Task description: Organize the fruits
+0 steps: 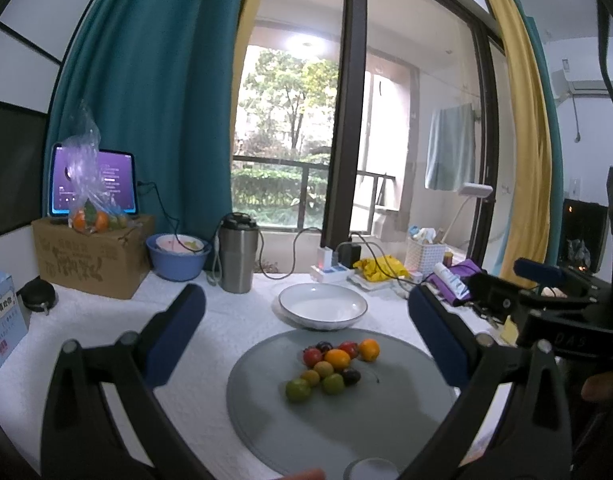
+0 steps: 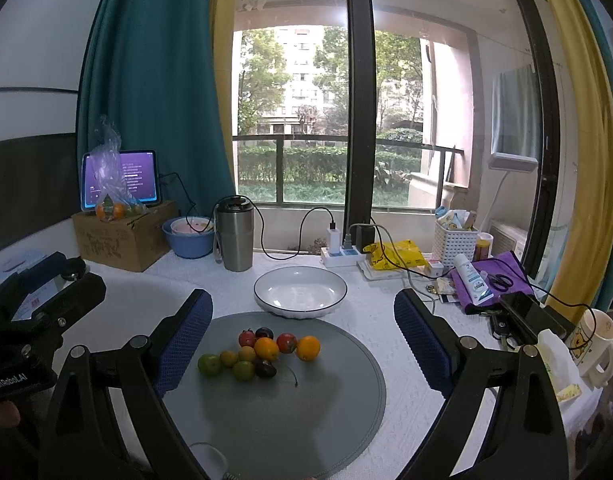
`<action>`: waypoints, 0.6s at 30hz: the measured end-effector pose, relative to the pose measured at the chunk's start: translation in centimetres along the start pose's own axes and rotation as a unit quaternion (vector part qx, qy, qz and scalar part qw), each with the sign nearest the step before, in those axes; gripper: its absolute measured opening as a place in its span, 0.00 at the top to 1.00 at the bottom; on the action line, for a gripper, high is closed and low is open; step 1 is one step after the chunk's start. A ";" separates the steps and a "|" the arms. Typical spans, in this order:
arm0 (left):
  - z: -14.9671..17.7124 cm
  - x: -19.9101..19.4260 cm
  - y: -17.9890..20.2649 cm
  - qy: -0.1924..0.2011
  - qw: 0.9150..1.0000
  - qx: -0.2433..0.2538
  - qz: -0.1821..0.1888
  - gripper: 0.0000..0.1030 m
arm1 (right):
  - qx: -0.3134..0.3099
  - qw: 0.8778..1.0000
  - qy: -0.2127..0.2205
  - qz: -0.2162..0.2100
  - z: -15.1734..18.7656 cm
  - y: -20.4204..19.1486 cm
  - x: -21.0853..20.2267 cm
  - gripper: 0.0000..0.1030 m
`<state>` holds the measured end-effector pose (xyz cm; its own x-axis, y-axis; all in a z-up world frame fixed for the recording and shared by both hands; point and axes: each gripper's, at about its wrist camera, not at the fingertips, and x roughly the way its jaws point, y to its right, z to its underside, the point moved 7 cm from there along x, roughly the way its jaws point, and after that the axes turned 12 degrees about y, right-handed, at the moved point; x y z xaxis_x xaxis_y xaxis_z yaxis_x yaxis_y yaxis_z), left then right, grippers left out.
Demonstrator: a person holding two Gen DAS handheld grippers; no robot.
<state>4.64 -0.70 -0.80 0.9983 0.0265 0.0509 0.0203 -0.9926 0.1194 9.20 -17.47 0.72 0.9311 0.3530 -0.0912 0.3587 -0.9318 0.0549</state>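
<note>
White textured tabletop (image 2: pixel 154 304) before a large window. Item: cluster of small fruits (image 2: pixel 260 352), red, orange, yellow, green and dark, bunched on the far half of a round grey mat (image 2: pixel 306 420). White dark-rimmed plate (image 2: pixel 300 290), nothing in it, just beyond the mat. Left gripper (image 1: pixel 306 336) and right gripper (image 2: pixel 302 336): jaws spread wide, holding nothing, above the mat. Steel tumbler (image 2: pixel 234 236), blue bowl (image 2: pixel 190 238), cardboard box (image 2: pixel 122 236) at rear left.
</note>
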 end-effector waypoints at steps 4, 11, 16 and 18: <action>0.1 -0.1 -0.1 0.001 1.000 -0.004 0.005 0.01 | -0.001 1.000 -0.001 -0.001 0.0 0.0 0.0 0.09; 0.1 -0.1 -0.1 0.001 1.000 -0.004 0.005 0.01 | -0.002 1.000 -0.001 0.000 0.2 0.1 0.0 0.09; 0.0 -0.2 0.0 0.001 1.000 -0.005 0.004 0.01 | -0.003 1.000 -0.001 0.000 0.2 0.1 0.0 0.08; 0.0 -0.3 0.0 0.002 1.000 -0.005 0.003 0.01 | -0.002 1.000 -0.001 0.000 0.2 0.1 -0.1 0.09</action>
<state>4.31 -0.66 -0.86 0.9982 0.0211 0.0553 0.0138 -0.9914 0.1299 9.16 -17.65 0.52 0.9307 0.3536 -0.0936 0.3597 -0.9312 0.0585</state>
